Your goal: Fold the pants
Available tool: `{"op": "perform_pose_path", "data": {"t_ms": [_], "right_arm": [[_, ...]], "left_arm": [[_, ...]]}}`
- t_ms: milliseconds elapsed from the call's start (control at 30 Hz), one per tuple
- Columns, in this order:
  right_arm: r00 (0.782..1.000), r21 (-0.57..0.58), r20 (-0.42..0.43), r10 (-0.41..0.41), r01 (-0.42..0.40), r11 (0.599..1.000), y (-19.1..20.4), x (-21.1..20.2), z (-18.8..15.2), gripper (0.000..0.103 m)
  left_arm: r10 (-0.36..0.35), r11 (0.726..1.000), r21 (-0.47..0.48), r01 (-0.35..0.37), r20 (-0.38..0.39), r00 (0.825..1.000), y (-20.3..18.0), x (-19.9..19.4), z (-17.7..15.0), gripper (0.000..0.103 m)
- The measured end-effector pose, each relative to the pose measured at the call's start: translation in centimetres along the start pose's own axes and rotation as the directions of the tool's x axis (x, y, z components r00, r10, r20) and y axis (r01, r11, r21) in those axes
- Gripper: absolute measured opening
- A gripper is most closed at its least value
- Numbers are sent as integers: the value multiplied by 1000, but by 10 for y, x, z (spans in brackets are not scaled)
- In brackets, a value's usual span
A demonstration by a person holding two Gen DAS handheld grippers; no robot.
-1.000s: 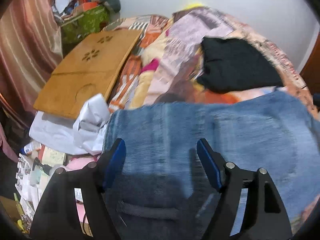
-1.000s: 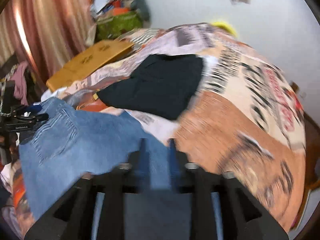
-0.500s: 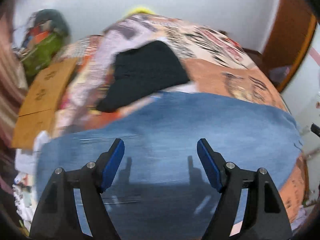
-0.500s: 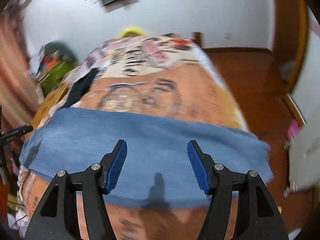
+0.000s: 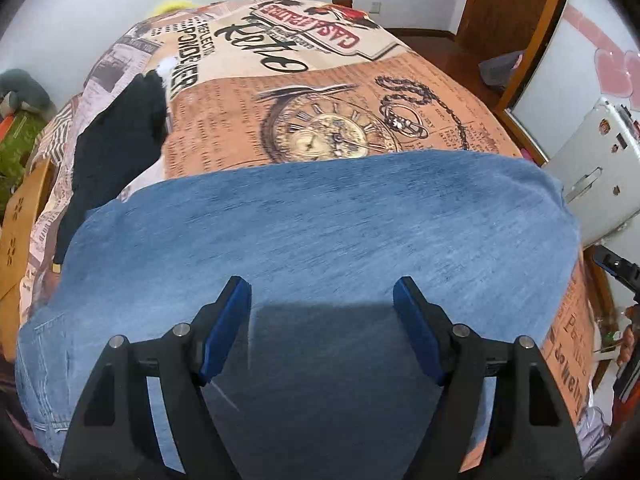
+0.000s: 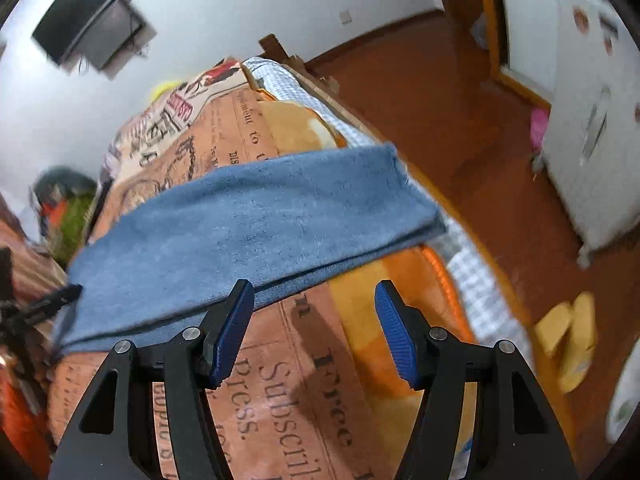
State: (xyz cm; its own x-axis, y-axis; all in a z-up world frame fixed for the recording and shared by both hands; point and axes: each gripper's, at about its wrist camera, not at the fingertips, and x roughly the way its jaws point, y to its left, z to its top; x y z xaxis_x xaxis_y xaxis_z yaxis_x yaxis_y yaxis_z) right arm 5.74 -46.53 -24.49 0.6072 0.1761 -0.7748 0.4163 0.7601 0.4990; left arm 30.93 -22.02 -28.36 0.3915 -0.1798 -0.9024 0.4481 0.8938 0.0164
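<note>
Blue denim pants [image 5: 320, 232] spread flat across bed.

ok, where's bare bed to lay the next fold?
Free: bedspread beyond the jeans, over the pocket-watch print, right of the black garment. Also the strip nearer than the jeans in the right wrist view. Crowded: left edge, wooden board and clutter.

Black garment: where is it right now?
In the left wrist view the black garment lies at the far left on the printed bedspread, just beyond the left end of the blue jeans; the right wrist view does not show it.
</note>
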Motion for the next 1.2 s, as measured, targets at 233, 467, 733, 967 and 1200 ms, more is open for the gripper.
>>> {"op": "perform_pose_path", "data": {"t_ms": [233,467,733,967,1200], "right_arm": [[997,124,-14,82,-80,989,-21,23,4,59],[993,151,15,113,-114,982,-28,31,8,64],[989,171,75,124,-135,976,-39,38,22,54],[989,171,108,103,-120,978,-47,30,33,12],[972,53,218,85,-98,994,-17,-15,43,11]], "left_arm": [[19,1000,6,-19,2,1000,-4,7,1,84],[36,999,15,-36,4,999,-8,10,0,89],[35,999,15,-35,8,999,-8,10,-1,91],[33,999,12,-33,16,999,-7,10,-1,91],[15,1000,-6,-15,19,1000,-4,6,-1,90]]}}
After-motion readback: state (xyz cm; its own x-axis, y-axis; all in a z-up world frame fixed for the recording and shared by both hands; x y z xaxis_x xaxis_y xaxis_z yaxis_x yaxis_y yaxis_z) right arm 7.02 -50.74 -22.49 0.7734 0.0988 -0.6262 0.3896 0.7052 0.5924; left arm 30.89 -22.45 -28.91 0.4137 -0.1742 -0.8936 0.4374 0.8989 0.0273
